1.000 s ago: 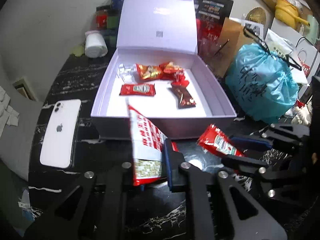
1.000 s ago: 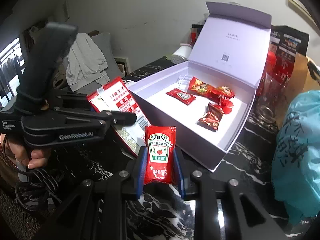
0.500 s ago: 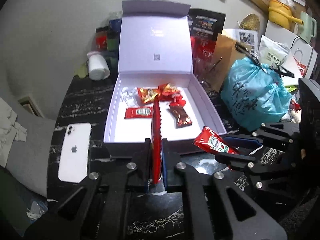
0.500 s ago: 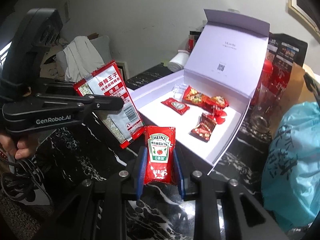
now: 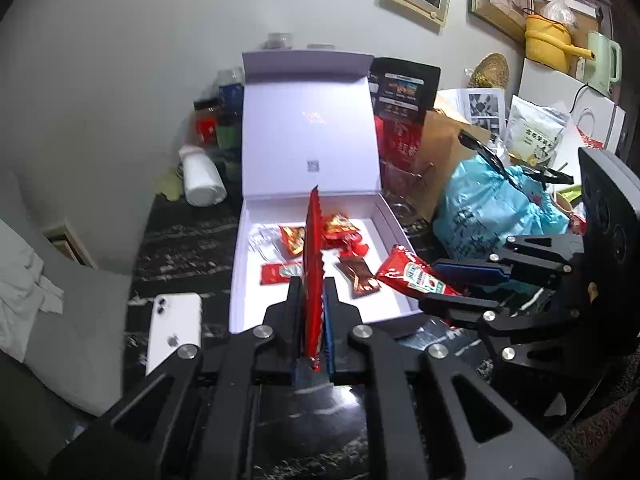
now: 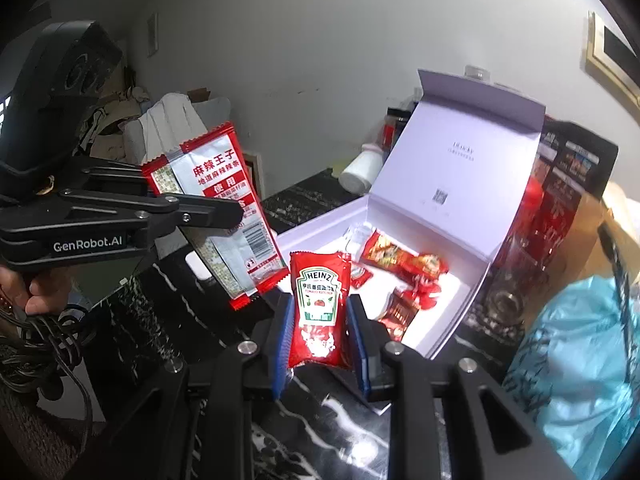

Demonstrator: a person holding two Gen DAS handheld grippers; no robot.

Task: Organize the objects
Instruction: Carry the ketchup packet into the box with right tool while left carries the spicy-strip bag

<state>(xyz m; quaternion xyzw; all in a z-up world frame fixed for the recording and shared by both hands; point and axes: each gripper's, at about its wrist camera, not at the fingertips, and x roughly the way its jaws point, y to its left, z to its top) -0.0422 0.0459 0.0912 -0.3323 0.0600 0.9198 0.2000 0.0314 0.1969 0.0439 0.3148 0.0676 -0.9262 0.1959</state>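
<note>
the open white box (image 5: 256, 280) stands on the dark marbled table (image 5: 184, 236) with its lid (image 5: 308, 136) upright at the far side; inside lie a small ketchup sachet (image 5: 280, 273) near the front left, a brown packet (image 5: 358, 278) to its right, a heap of red and orange snack packets (image 5: 340, 232) toward the back, and a clear wrapper (image 5: 262, 240) at the far left; the left gripper (image 5: 312, 312) is clenched on a red and white spicy snack packet (image 5: 313, 280), which stands edge-on between the pads, above the near wall of the box; the right gripper (image 6: 318, 320) grasps a heinz ketchup sachet (image 6: 318, 304) upright between its blue pads (image 6: 282, 336), in the air just near of the box's front corner; a second ago the snack packet showed its printed face to the left camera and both grippers sat lower, close to the tabletop; since then the packet has turned edge-on and both have come up, so the box looks smaller and farther; only the left view shows the white phone (image 5: 174, 330) lying face down left of the box; only the right view shows the snack packet's printed face (image 6: 224, 208) and the person's hand (image 6: 36, 292) around the left gripper's handle; both views show the blue plastic bag (image 5: 492, 208) right of the box.
</note>
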